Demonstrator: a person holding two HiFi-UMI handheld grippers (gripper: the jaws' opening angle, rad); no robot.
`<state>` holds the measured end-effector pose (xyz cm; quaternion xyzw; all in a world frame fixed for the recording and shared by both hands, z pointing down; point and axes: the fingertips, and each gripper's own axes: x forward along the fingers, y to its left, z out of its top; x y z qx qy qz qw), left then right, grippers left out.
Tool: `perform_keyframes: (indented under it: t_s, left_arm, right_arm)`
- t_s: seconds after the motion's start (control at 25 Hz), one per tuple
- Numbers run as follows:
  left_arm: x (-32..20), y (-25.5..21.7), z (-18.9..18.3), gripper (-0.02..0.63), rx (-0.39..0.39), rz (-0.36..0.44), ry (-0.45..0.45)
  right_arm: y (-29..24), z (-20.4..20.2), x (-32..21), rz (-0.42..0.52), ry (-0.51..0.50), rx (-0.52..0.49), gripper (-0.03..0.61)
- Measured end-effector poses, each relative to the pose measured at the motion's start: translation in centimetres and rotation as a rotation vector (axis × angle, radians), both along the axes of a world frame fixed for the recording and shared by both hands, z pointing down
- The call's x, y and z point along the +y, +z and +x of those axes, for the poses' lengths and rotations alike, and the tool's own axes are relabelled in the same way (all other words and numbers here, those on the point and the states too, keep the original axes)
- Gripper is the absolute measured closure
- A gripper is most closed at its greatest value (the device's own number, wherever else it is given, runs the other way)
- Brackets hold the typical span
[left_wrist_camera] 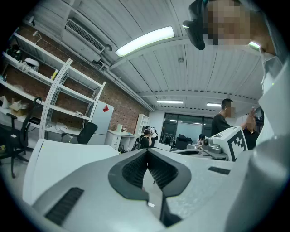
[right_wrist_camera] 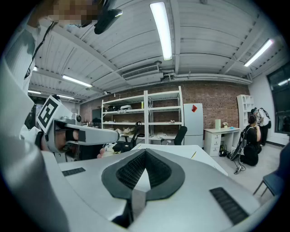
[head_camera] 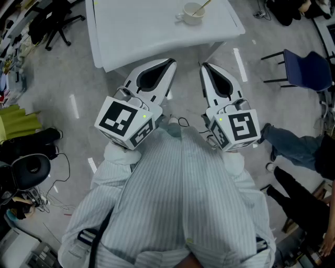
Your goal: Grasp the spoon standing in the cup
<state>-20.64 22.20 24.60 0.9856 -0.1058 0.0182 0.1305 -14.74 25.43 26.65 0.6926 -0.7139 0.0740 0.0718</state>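
Spoon (head_camera: 200, 7) leans in the cup (head_camera: 190, 14), well beyond left gripper (head_camera: 170, 64) and right gripper (head_camera: 203, 66), both closed, empty; arriving closed probably tips it.

Open tabletop (head_camera: 136, 31) leads from the near edge up to the cup (head_camera: 190, 15).

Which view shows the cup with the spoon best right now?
The head view: the cup sits on the white table with the spoon leaning out of it. The left gripper view shows only tabletop. The right gripper view shows at most a thin yellowish sliver above the table edge.
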Motion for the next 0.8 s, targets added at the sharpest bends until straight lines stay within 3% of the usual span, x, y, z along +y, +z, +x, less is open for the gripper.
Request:
perform_keyframes:
  t_s: [0.8]
  left_arm:
    - [1.3,1.1,0.7,0.604,-0.019,0.009,-0.068]
  right_arm:
    - [1.3,2.7,2.6,0.0,-0.006,-0.033,0.569]
